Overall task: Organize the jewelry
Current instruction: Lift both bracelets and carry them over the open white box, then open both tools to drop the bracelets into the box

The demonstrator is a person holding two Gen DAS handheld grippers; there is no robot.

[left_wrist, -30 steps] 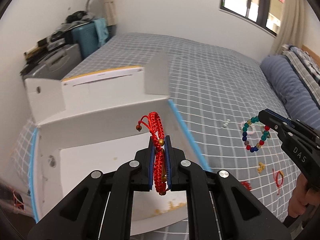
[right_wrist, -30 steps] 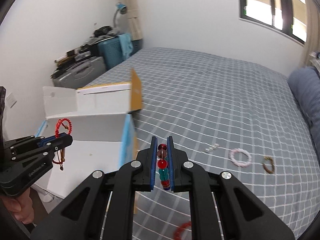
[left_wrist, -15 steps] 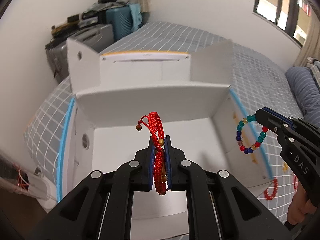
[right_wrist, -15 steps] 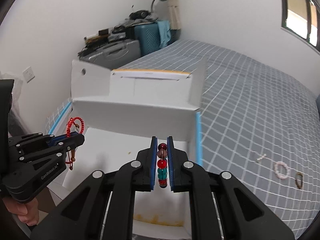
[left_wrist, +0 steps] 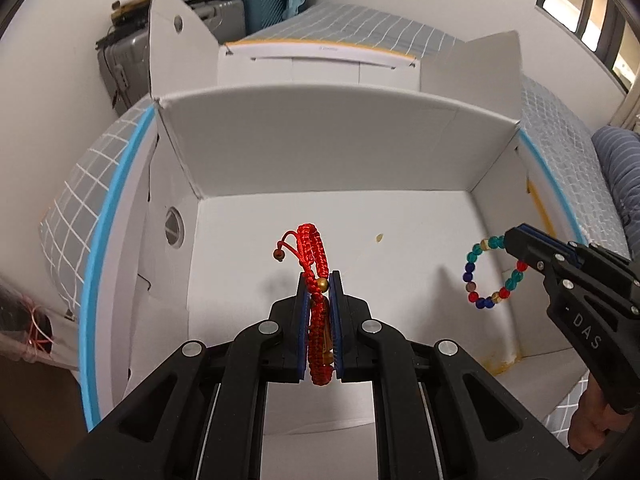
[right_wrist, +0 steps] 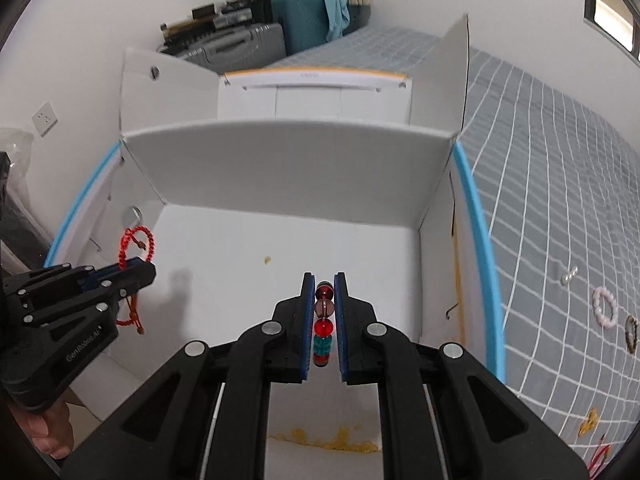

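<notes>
The left gripper [left_wrist: 319, 292] was clamped on a red cord bracelet [left_wrist: 314, 258], its loop standing above the fingertips over the middle of the box [left_wrist: 320, 148] floor. From the right wrist, the right gripper [right_wrist: 324, 300] pinched a bead bracelet [right_wrist: 323, 326] over the floor's near edge. Nothing seemed dropped yet; several pieces [right_wrist: 604, 306] lay on the bed [right_wrist: 560, 184] beside the box's right wall.

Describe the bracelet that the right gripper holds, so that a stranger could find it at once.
Look over the open white box on the bed. The right gripper holds a bead bracelet above its right side. It is a ring of round teal, blue and red beads, unlike the red woven cord bracelet beside it.
</notes>
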